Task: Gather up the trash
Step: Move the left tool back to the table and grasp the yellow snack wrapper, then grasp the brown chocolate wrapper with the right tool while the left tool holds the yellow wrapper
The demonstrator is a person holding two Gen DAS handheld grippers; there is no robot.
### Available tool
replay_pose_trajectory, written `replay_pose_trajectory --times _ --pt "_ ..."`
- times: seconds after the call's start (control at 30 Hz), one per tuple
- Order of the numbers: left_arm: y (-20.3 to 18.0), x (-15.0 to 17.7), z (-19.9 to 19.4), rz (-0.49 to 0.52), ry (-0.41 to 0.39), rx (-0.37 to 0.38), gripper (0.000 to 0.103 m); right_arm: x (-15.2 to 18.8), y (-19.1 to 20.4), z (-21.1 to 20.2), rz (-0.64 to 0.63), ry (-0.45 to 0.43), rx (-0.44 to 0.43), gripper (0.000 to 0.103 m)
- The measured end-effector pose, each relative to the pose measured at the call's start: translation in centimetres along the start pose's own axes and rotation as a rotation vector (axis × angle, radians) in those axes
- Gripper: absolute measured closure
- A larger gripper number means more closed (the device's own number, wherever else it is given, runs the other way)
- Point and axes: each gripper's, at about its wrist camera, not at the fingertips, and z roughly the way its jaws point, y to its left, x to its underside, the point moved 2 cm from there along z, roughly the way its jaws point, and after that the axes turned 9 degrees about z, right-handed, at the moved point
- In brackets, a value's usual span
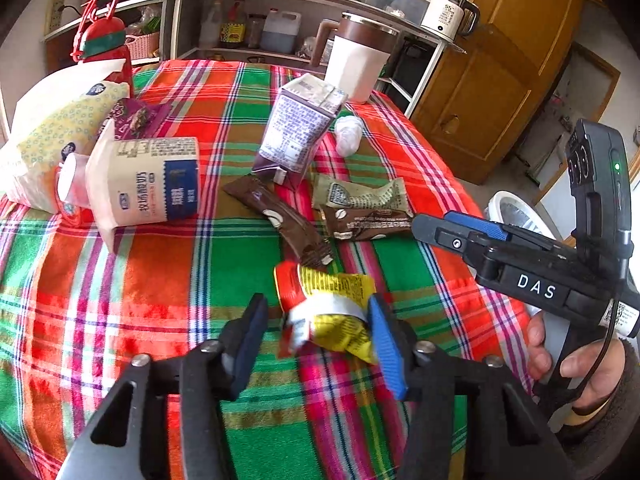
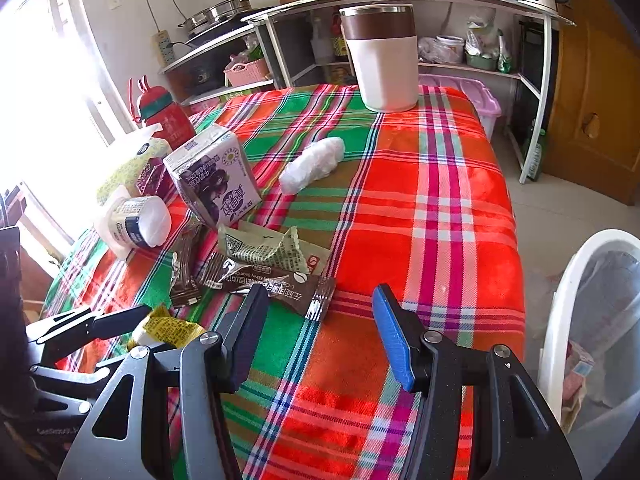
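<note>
A crumpled yellow, red and white wrapper (image 1: pixel 330 308) lies on the plaid tablecloth (image 1: pixel 140 300) between the fingers of my left gripper (image 1: pixel 318 340). The blue pad touches its right side, and the black pad stands a little off its left side. In the right wrist view my right gripper (image 2: pixel 320 338) is open over bare cloth, with a brown wrapper (image 2: pixel 280 286) just past its left fingertip. Further back lie a green wrapper (image 2: pixel 268 246), another brown wrapper (image 1: pixel 280 220), a purple carton (image 1: pixel 298 132), a tipped yogurt cup (image 1: pixel 144 188) and a white plastic wad (image 2: pixel 312 164).
A white bin (image 2: pixel 580 320) stands on the floor past the table's right edge. A white-and-brown mug (image 2: pixel 384 56) sits at the far edge, and a red bottle (image 1: pixel 104 44) and a tissue pack (image 1: pixel 52 128) at the far left. Shelves with cookware stand behind the table.
</note>
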Motion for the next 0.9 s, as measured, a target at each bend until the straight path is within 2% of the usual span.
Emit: replay_pose_trajectory --times 0.07,0.3,0.53,0.6,0.7,0.8,0.9 --pt "0.4 0.1 0.0 -0.006 -0.002 -0.003 0.061 -0.1 0.1 0.3 0.005 0.011 -0.022 0.048" --pt "2.0 0.6 -0.7 -0.039 -0.013 -0.019 0.062 0.5 1.1 0.5 -0.015 0.034 -0.118 0.048" --pt "4.4 1.3 -1.9 -0.084 -0.019 -0.061 0.062 2.2 3.0 0.2 -0.08 0.124 -0.208 0.048" --pt "4.9 1.5 -2.1 -0.092 -0.02 -0.067 0.062 2.2 3.3 -0.3 -0.104 0.084 -0.188 0.048" --pt "5.3 1.7 -2.2 -0.097 -0.02 -0.064 0.062 1.8 3.3 -0.7 -0.133 0.004 -0.064 0.048" --pt "5.4 1.6 -2.1 -0.102 -0.021 -0.063 0.062 2.0 4.1 0.1 -0.196 0.034 -0.054 0.048" --pt "5.3 1.5 -2.1 -0.107 -0.021 -0.059 0.062 1.8 4.6 0.9 -0.231 0.026 -0.034 0.048"
